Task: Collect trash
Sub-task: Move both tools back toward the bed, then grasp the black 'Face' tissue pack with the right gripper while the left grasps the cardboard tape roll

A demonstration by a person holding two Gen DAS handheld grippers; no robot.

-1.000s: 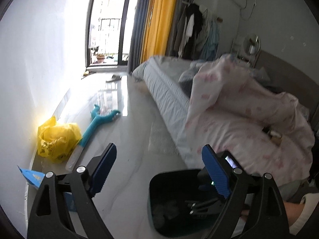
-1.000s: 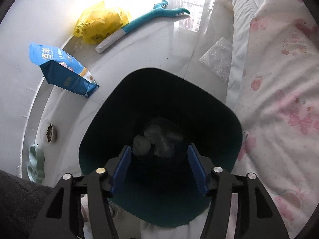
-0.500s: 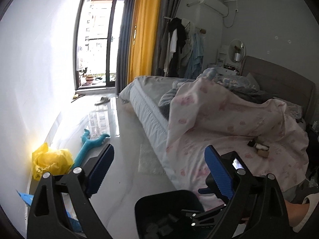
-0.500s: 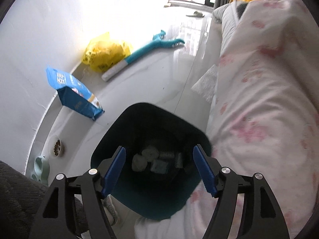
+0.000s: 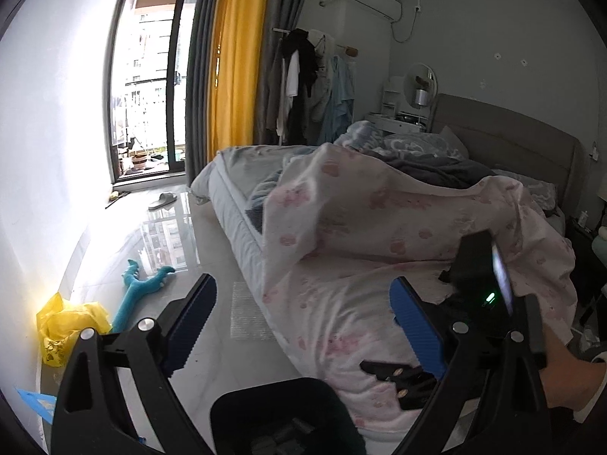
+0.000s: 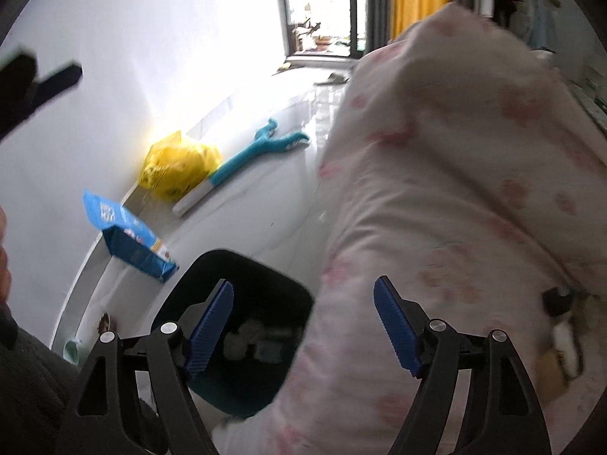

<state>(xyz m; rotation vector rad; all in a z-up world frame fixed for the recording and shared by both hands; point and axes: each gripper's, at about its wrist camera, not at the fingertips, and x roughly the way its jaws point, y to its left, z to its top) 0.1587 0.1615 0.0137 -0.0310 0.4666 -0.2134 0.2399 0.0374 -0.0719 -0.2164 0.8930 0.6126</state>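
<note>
A dark bin (image 6: 265,265) stands on the floor against the bed, with crumpled white trash (image 6: 242,337) at its bottom. My right gripper (image 6: 303,326) hangs above the bin's rim and the quilt's edge. Its jaws are opening and nothing is between them. Small dark and pale items (image 6: 559,322) lie on the pink-patterned quilt (image 6: 455,189) at the right. My left gripper (image 5: 303,322) is open and empty, pointing across the room above the bin (image 5: 265,390). The black housing of the right gripper (image 5: 478,276) shows over the quilt (image 5: 379,227).
Along the white wall lie a yellow plastic bag (image 6: 178,167), a blue pouch (image 6: 129,239) and a teal toy (image 6: 258,151). A sheet of bubble wrap (image 5: 246,311) lies beside the bed. A slipper (image 5: 162,200) is near the balcony door. A pet bowl (image 6: 72,349) sits low left.
Both grippers have risen and tilted up, so the bin has slid to the bottom of both views. The right jaws have widened. More of the bed and room shows.
</note>
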